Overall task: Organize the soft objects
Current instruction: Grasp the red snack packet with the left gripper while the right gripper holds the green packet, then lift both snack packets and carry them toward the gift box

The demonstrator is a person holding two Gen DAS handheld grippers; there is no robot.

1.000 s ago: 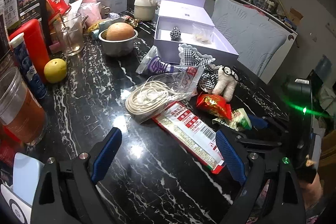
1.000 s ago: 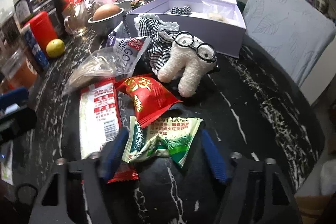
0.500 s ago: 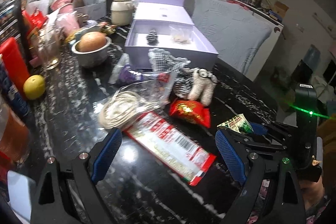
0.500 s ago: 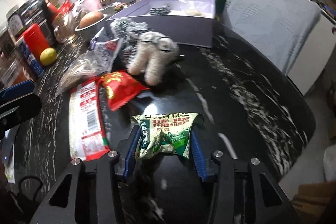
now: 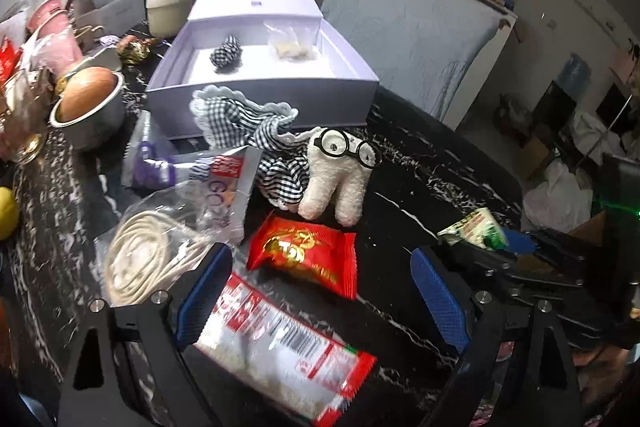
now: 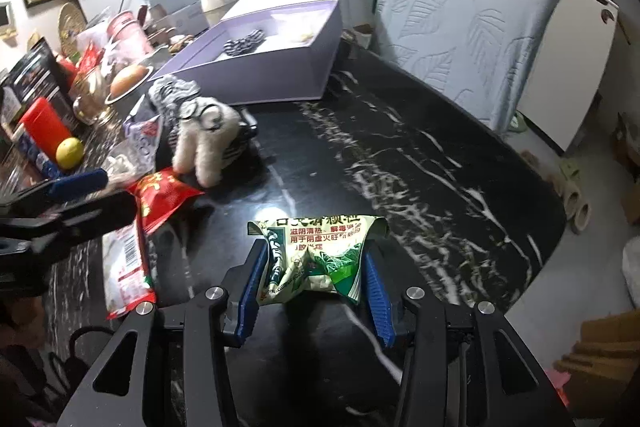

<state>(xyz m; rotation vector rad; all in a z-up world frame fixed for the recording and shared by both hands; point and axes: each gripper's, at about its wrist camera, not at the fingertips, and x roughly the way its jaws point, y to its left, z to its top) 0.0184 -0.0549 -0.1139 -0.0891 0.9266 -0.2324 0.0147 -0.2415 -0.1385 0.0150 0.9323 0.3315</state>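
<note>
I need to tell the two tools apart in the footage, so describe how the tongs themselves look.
Both look alike. The left tongs and right tongs have matte black angular frames with triangular cut-outs, silver screw heads at the joints, and ribbed blue pads on the fingers. A green indicator light glows on the right unit, seen from the left camera.

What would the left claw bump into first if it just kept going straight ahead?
Probably the red snack packet, lying just beyond the open left claw, with the long white-and-red packet already between its fingers. Depth is hard to judge, so it might pass above both.
</note>
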